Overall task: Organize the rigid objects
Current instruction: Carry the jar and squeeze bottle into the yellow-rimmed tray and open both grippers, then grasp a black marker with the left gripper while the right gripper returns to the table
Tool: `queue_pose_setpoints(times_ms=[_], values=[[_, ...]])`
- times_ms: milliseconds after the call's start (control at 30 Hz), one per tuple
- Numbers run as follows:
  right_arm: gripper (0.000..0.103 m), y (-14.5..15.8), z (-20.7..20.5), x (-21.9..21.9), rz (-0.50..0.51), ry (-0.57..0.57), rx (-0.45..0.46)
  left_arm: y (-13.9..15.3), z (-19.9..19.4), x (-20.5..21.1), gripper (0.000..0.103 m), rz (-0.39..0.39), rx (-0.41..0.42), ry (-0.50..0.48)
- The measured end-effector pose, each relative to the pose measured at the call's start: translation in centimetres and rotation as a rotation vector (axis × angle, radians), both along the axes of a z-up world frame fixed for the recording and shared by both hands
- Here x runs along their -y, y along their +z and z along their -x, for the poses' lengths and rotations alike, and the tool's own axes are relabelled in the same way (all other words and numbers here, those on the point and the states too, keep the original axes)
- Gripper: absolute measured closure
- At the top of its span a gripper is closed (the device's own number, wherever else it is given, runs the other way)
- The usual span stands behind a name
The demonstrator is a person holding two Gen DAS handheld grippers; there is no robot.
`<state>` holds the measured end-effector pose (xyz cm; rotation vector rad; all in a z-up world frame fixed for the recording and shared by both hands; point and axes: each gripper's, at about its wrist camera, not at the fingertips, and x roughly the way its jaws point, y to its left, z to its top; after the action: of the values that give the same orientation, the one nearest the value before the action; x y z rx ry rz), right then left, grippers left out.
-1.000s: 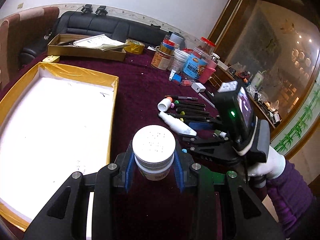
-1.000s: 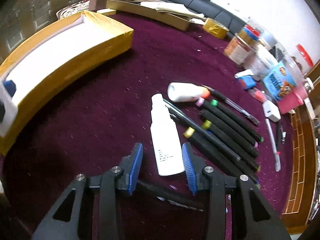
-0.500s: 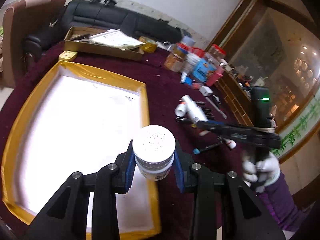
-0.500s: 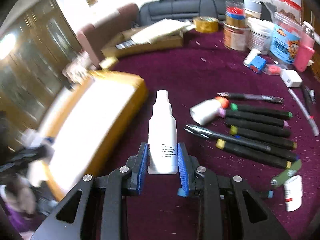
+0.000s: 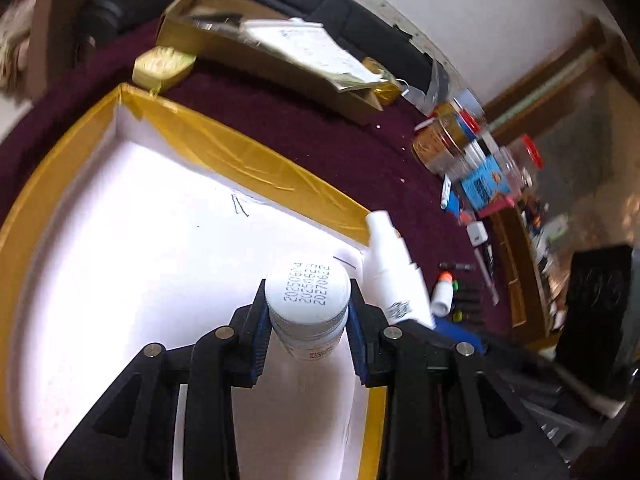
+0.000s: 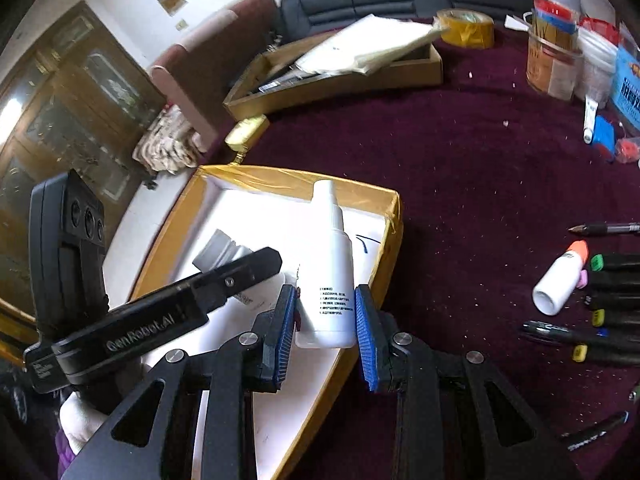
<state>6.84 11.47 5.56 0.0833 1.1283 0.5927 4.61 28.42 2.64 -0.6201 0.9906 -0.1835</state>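
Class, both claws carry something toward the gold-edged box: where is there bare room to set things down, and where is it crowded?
Bare: the white floor of the gold-edged box, left of the jar, and the maroon cloth between the box and the cardboard tray. Crowded: the markers on the right and the tins at the back.
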Motion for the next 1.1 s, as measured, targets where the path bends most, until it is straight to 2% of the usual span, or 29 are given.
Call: queue_pose_setpoints(times_ms=[233, 367, 500, 600, 667, 700, 733, 767, 833, 967, 1100], values=[[0.077, -0.6, -0.5, -0.9, 0.036, 0.009, 0.002, -1.1, -0.7, -0.3, 0.071, 0.025, -0.014, 0.025], [0.075, -0.4, 0.0, -1.1, 0.059, 0.013, 0.024, -1.3, -0.7, -0.6, 0.047, 0.044, -0.025, 0.042], [0.064, 1.7, 0.9, -0.2, 0.063, 0.002, 0.113, -0.2, 0.0, -1.1, 0.045, 0.059, -0.001, 0.054], [0.063, 4.0, 1.8, 2.5, 0.013, -0.035, 0.170, 2.1, 1.3, -0.7, 0.045, 0.008, 0.057, 0.053], [0.060, 5.6, 2.8, 5.3, -0.013, -0.093, 0.246, 3.2, 2.0, -0.3, 0.043, -0.021, 0.087, 0.049], [0.055, 6.2, 3.4, 6.7, -0.017, -0.121, 0.289, 3.9, 2.5, -0.1, 0.041, -0.033, 0.102, 0.048], [0.040, 6.6, 4.3, 8.8, -0.018, -0.162, 0.345, 4.4, 3.0, 0.3, 0.040, -0.039, 0.114, 0.046], [0.028, 6.7, 4.7, 10.2, -0.013, -0.190, 0.373, 4.8, 3.6, 0.8, 0.039, -0.040, 0.126, 0.038], [0.028, 6.2, 5.5, 14.1, 0.018, -0.282, 0.406, 5.3, 4.4, 1.9, 0.037, -0.041, 0.138, 0.015], [0.028, 4.2, 6.4, 21.1, -0.016, -0.426, 0.386, 5.8, 5.7, 6.1, 0.035, -0.085, 0.140, -0.085], [0.028, 1.6, 6.9, 26.6, -0.033, -0.541, 0.360, 5.4, 5.8, 11.8, 0.035, -0.182, 0.125, -0.213]])
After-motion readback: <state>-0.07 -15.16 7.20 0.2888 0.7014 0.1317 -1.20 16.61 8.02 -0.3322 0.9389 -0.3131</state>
